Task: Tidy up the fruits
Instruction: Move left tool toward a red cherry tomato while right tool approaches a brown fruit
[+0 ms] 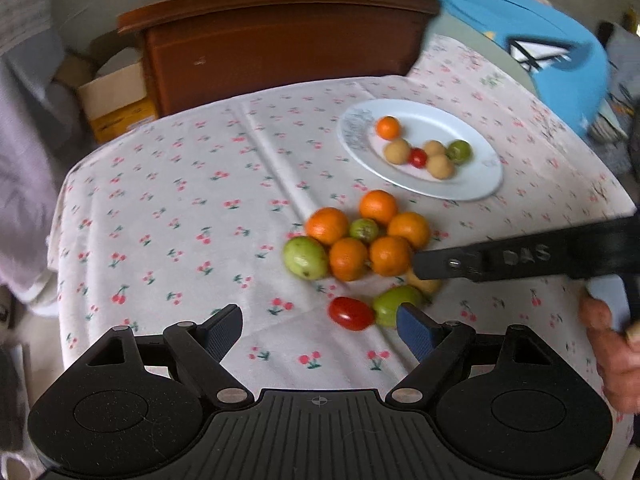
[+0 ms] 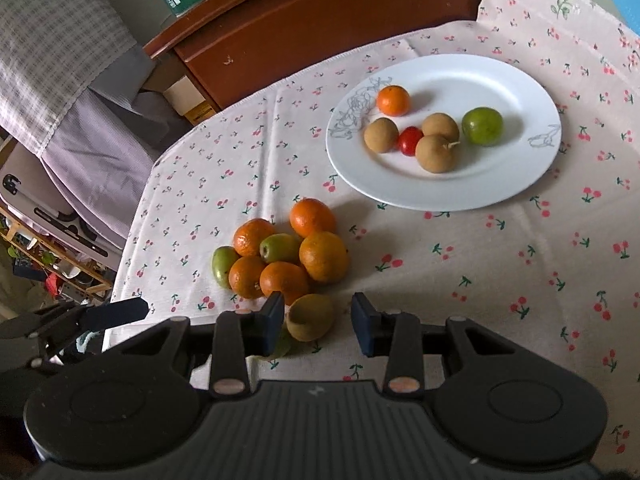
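The right gripper stands partly open, jaws either side of a brown fruit, pads not yet pressing; this hand is nearer; beyond lies the orange cluster; farthest ahead-right, the plate; the left gripper is wide and empty.

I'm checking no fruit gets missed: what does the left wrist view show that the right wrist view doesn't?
Only the left wrist view shows the red tomato lying loose on the cloth, the green fruit beside it in full, and a hand.

Only the right wrist view shows the brown fruit whole, sitting between the open jaws of the right gripper.

Both show the white plate carrying six fruits, and the cluster of five oranges with two green fruits.
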Tool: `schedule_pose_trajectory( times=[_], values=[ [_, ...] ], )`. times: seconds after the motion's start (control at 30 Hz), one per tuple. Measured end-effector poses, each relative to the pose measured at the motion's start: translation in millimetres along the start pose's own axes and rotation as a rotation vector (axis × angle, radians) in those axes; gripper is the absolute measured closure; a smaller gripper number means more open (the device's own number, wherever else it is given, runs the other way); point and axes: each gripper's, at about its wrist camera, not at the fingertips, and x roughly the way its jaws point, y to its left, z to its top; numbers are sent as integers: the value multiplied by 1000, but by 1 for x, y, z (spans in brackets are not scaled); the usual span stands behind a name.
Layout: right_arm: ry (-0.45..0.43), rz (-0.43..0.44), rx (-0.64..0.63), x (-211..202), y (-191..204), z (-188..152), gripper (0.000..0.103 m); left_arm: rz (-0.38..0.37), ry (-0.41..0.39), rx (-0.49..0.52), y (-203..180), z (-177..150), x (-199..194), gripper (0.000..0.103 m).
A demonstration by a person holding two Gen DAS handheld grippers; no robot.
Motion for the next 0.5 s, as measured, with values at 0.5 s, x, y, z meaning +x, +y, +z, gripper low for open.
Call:
schedule_pose_trajectory(
  times=[0.5],
  values=[
    [16, 2, -3, 4, 0, -1, 75, -65, -10, 72, -12, -9, 10, 22]
  ],
)
